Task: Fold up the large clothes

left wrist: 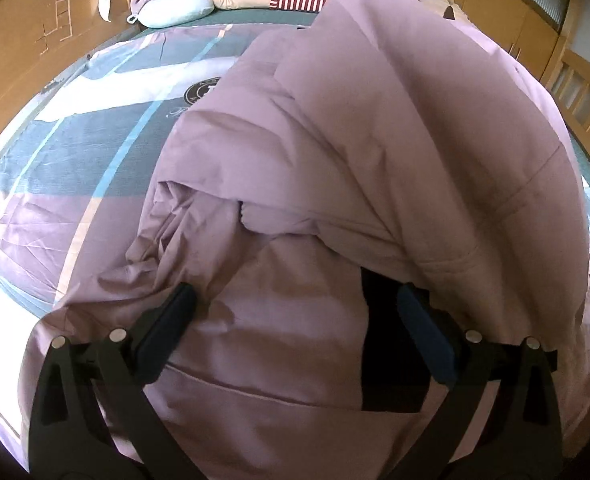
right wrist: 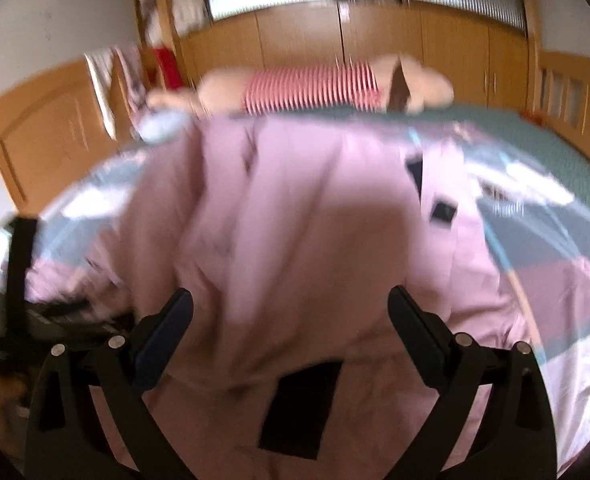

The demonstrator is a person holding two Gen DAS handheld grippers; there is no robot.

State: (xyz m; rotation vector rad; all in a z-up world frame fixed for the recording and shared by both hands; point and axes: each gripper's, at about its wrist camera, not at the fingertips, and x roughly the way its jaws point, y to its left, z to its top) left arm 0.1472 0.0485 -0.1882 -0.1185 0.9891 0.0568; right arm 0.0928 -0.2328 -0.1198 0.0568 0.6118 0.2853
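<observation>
A large pink padded coat (left wrist: 355,128) lies on the bed, its upper part folded over in a thick bulge. My left gripper (left wrist: 295,300) is open just above the coat's near end, its fingers wide apart on either side of crumpled fabric and a dark panel. In the blurred right wrist view the same coat (right wrist: 295,220) spreads across the bed, with dark patches on it. My right gripper (right wrist: 291,304) is open over the coat's near edge and holds nothing.
The bed cover (left wrist: 75,152) is pink, grey and white with blue stripes. A white cushion (left wrist: 175,10), a plush toy and a striped pillow (right wrist: 311,84) lie at the head. Wooden wardrobes (right wrist: 295,40) surround the bed. The other gripper's dark frame (right wrist: 15,272) shows at left.
</observation>
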